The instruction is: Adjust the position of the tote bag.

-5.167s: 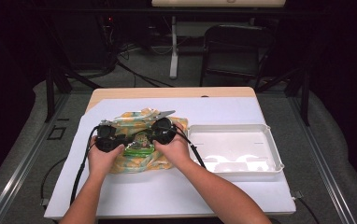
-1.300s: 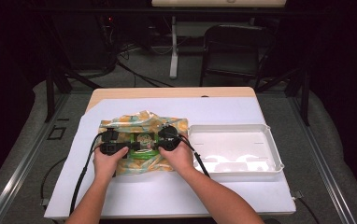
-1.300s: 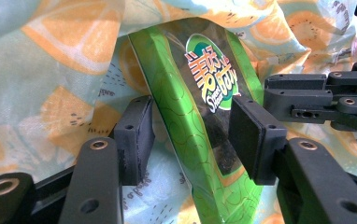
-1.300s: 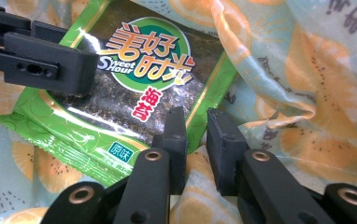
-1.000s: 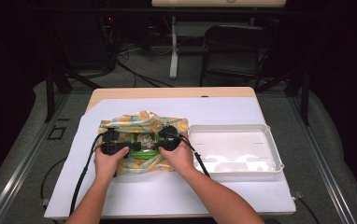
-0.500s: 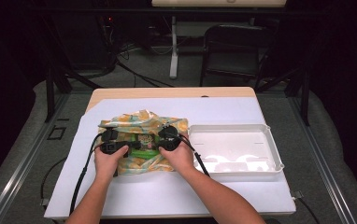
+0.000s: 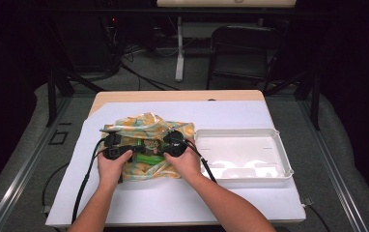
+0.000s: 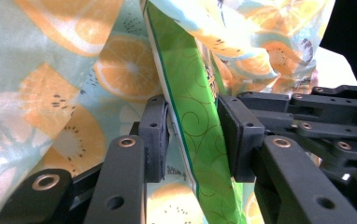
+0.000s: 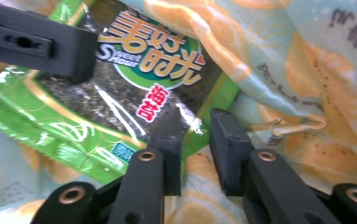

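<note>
While both hands work at centre-left of the high view, the left gripper [image 7: 120,152] has just been closing; its fingers [image 8: 154,137] bracket the green snack packet [image 8: 190,121] edge, one pad touching, no firm clamp. The packet sits inside the fruit-print bag [image 7: 146,128] on the worktop [image 7: 231,113]. The right gripper [image 9: 196,135] has just been opening, fingers apart over bag fabric. Risk: left grip catches fabric too, dragging the bag along.

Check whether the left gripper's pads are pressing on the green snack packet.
Cannot tell. In the left gripper view the green snack packet stands between the left gripper's pads, which have been closing, but contact isn't plain.
</note>
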A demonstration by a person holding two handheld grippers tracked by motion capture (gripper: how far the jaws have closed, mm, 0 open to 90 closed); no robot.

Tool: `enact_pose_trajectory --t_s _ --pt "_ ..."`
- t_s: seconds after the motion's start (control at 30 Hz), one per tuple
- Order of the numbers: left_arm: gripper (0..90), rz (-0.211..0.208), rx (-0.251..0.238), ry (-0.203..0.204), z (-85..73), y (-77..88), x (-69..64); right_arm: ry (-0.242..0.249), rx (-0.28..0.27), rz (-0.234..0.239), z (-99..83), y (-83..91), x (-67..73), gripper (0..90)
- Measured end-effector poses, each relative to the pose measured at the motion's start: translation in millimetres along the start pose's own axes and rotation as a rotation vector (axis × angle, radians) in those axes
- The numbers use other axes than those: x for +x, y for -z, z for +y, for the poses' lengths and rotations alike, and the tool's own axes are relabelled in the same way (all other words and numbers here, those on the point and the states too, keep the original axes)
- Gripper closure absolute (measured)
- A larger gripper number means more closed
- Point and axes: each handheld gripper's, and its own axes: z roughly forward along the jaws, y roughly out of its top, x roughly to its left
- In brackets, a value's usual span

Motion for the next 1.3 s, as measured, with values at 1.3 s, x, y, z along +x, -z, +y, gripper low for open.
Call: enact_pose_trajectory --t_s 1.3 --pt "72.7 -0.043 -0.041 0.148 -0.3 12.3 7.7 0.169 -0.064 -0.001 -38.0 34.7 20.8 70.3"
